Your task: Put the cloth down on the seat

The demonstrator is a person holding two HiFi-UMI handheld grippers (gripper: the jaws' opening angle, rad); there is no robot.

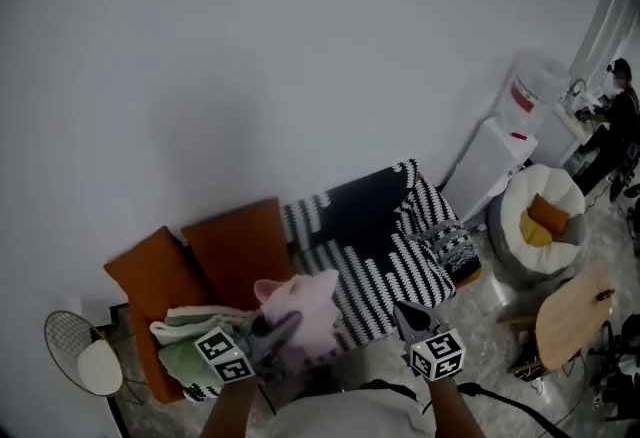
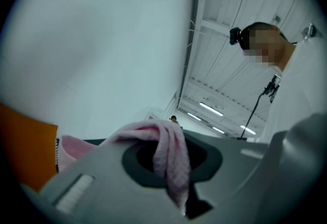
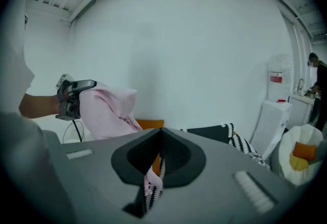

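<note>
A pink cloth (image 1: 305, 311) hangs bunched from my left gripper (image 1: 288, 326), just in front of the sofa's near edge. In the left gripper view the cloth (image 2: 171, 159) drapes over and down between the jaws, which are shut on it. The sofa seat (image 1: 395, 261) is covered with a black-and-white striped blanket and lies beyond the cloth. My right gripper (image 1: 408, 316) is to the right of the cloth and apart from it, jaws together with nothing seen held. The right gripper view shows its jaws (image 3: 157, 161) closed to a slit, with the left gripper (image 3: 76, 96) and pink cloth (image 3: 107, 110) at left.
Two orange cushions (image 1: 235, 251) lean at the sofa's left end, with a green and white bundle (image 1: 190, 344) below them. A wire side table (image 1: 80, 356) stands far left. To the right are a water dispenser (image 1: 505, 151), a round beanbag chair (image 1: 540, 221) and a wooden table (image 1: 575, 316).
</note>
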